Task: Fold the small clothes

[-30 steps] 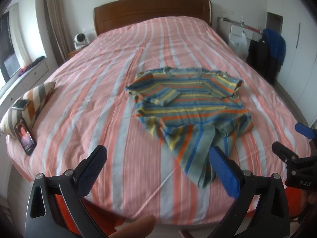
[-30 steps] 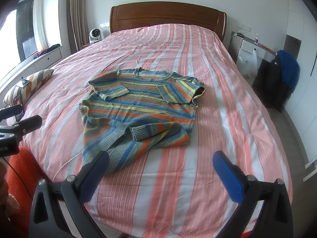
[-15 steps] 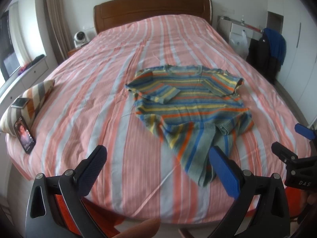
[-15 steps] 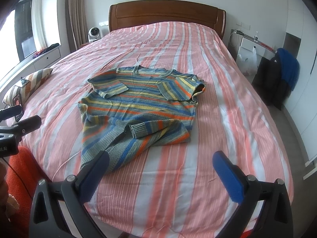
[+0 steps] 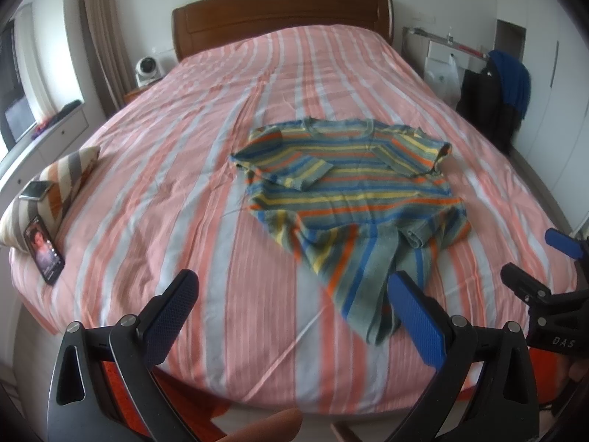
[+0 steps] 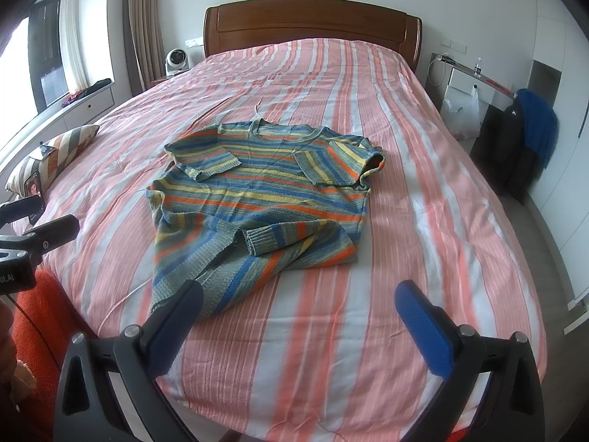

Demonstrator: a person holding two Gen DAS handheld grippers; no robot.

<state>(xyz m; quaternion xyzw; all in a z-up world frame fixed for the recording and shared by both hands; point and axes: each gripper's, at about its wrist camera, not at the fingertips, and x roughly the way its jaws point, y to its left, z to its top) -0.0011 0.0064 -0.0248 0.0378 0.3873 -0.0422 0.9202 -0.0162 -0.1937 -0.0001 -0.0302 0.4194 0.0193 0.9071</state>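
A small knit sweater with blue, yellow, orange and grey stripes lies on the bed; it also shows in the right wrist view. Both sleeves are folded in over the chest. Its lower part is rumpled, and one flap trails toward the bed's near edge. My left gripper is open and empty above the near edge, left of that flap. My right gripper is open and empty, just right of the flap. Each gripper shows at the other view's edge: the right one, the left one.
The bed has a pink and white striped cover and a wooden headboard. A striped pillow and a lit phone lie at its left edge. A chair with dark and blue clothes stands to the right.
Both views have tilted down and drawn slightly back from the bed. The sweater has not moved. Both grippers stay open.
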